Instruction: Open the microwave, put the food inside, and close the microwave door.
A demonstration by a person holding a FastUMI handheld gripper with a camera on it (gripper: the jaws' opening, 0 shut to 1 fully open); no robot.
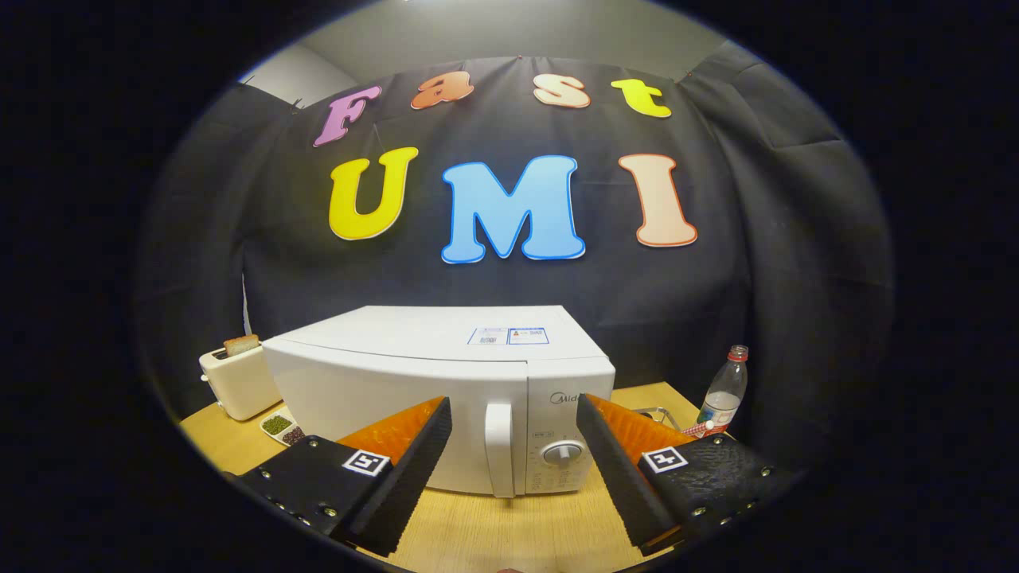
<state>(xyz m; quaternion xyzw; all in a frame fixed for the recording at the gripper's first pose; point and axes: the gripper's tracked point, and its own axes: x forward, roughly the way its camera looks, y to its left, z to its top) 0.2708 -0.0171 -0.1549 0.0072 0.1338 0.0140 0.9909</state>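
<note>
While the gripper (pixel 513 414) was held wide apart, gripping nothing, one boxy, smooth white microwave (pixel 446 398) (door shut) was seen just ahead on the wooden table (pixel 493 525), one plastic bottle (pixel 724 394) beside it.

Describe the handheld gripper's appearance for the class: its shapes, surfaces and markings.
The gripper has two wedge-shaped jaws with ribbed inner faces. Each sits on a dark block fastened with small screws, and each block carries a square black-and-white tag. No cables show.
</note>
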